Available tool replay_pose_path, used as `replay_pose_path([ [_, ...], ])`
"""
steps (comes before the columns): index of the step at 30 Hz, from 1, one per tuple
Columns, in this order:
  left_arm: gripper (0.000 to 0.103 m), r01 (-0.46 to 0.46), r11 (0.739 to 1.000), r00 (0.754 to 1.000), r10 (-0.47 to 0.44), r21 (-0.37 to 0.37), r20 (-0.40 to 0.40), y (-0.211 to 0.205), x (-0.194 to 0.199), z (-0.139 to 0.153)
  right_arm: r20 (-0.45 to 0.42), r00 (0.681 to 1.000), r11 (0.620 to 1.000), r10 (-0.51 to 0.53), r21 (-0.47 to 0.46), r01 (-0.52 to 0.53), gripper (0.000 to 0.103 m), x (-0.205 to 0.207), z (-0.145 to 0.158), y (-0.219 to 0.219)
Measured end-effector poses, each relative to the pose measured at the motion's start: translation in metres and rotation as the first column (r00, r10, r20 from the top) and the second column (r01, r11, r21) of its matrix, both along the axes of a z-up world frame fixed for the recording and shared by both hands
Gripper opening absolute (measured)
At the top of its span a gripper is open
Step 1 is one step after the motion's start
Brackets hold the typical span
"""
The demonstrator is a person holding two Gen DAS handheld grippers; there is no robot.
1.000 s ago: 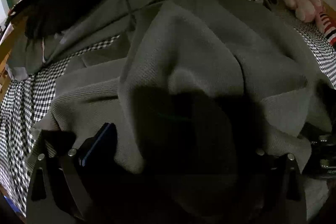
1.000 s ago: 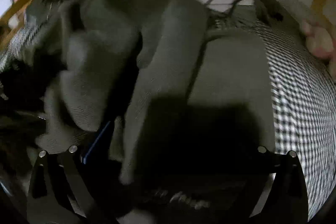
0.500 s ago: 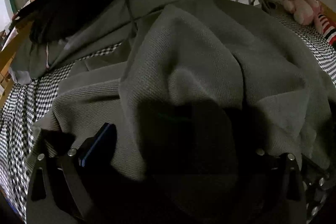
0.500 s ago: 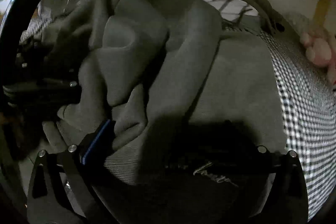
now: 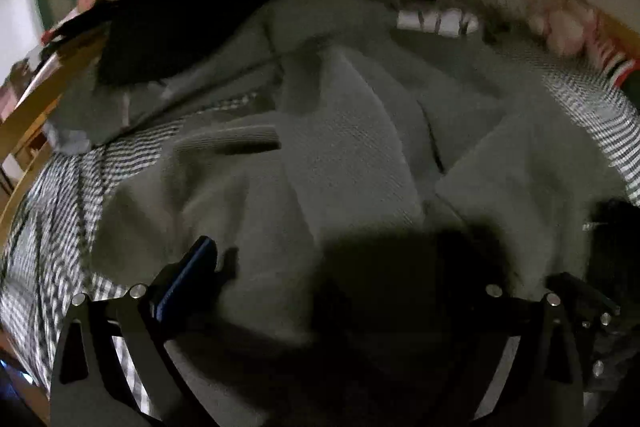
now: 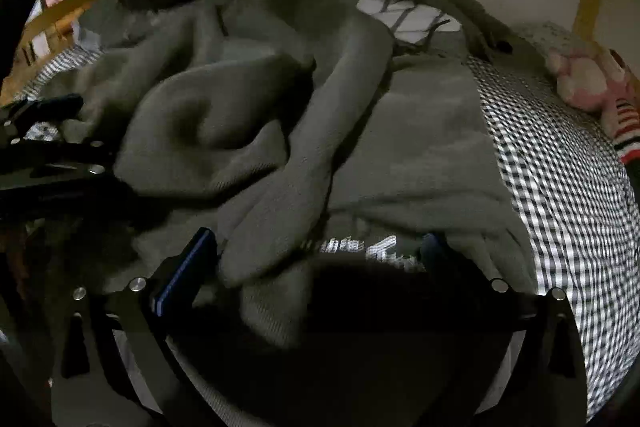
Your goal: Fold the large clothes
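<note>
Over at the far left of the grey sweater point(image 5: 344, 155), the wooden bed rail point(image 5: 36, 107) runs along the checked bedsheet point(image 5: 52, 223), and a black garment point(image 5: 188, 19) is heaped just behind the sweater's far edge. The sweater itself lies crumpled across the middle of the bed, thick knit, soft and floppy, probably with some weight to it, so it will sag and drag rather than hold any shape. The left tool point(image 5: 332, 291) sits low over the near folds, one blue-edged finger point(image 5: 188, 279) showing, the other lost in shadow and cloth; I cannot tell whether it is clenched or released. Moving right, the right tool point(image 6: 316, 267) has both fingers spread wide apart over the hem with the white lettering point(image 6: 360, 247), nothing pinched between them. A long sleeve point(image 6: 320, 131) trails diagonally across the sweater's body. Best holds, by my reckoning: the ribbed cuff or the hem edge, where the knit is firmest. Right of the sweater, bare checked sheet, and a pink plush toy point(image 6: 580, 79) at the far corner.
</note>
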State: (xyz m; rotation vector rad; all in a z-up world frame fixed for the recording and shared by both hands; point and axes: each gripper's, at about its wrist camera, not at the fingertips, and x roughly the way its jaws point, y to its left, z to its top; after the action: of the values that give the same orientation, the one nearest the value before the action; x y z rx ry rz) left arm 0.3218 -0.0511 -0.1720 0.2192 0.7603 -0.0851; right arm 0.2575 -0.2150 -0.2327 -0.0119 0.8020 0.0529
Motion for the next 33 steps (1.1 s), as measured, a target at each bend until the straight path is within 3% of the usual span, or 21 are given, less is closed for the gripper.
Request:
replay_pose_path([
  [4, 0.098, 0.000, 1.000, 0.999, 0.000, 0.003, 0.054, 0.010, -0.045, -0.007, -0.033, 0.997, 0.998, 0.063, -0.017, -0.064, 0.100, -0.021, -0.023, 0.010],
  [5, 0.098, -0.001, 1.000, 1.000, 0.001, 0.024, 0.027, 0.011, -0.046, -0.017, -0.069, 0.995, 0.997, 0.067, -0.036, -0.070, 0.100, -0.022, -0.038, 0.014],
  [6, 0.098, -0.004, 0.997, 0.999, 0.007, 0.071, -0.048, 0.011, -0.044, -0.038, -0.018, 0.998, 0.998, 0.054, -0.017, -0.054, 0.100, -0.027, -0.045, 0.013],
  [7, 0.098, 0.003, 0.996, 0.999, 0.002, 0.093, -0.051, 0.012, -0.047, -0.054, 0.004, 0.999, 0.999, 0.048, -0.007, -0.048, 0.100, -0.029, -0.048, 0.012],
  [9, 0.098, 0.003, 0.998, 0.999, -0.005, 0.060, 0.032, 0.018, -0.059, -0.057, 0.016, 0.999, 0.999, 0.043, -0.014, -0.043, 0.100, -0.031, -0.048, 0.013],
  [15, 0.098, -0.015, 0.999, 0.999, 0.014, 0.040, 0.035, 0.023, -0.072, -0.055, 0.019, 1.000, 1.000, -0.015, 0.016, 0.015, 0.100, -0.055, -0.045, 0.013],
  [23, 0.098, -0.044, 0.999, 0.998, 0.045, -0.022, 0.053, 0.028, -0.111, -0.038, -0.008, 1.000, 1.000, 0.003, -0.024, -0.004, 0.100, -0.094, -0.031, 0.014],
  [29, 0.098, -0.002, 1.000, 0.999, 0.003, -0.031, 0.040, 0.042, -0.149, -0.032, 0.027, 0.999, 0.997, -0.034, 0.064, 0.033, 0.100, -0.125, -0.010, -0.011],
  [33, 0.098, 0.082, 0.996, 0.997, -0.082, -0.047, -0.003, 0.056, -0.170, -0.040, 0.013, 0.998, 0.998, -0.069, -0.006, 0.069, 0.100, -0.146, -0.023, -0.017],
])
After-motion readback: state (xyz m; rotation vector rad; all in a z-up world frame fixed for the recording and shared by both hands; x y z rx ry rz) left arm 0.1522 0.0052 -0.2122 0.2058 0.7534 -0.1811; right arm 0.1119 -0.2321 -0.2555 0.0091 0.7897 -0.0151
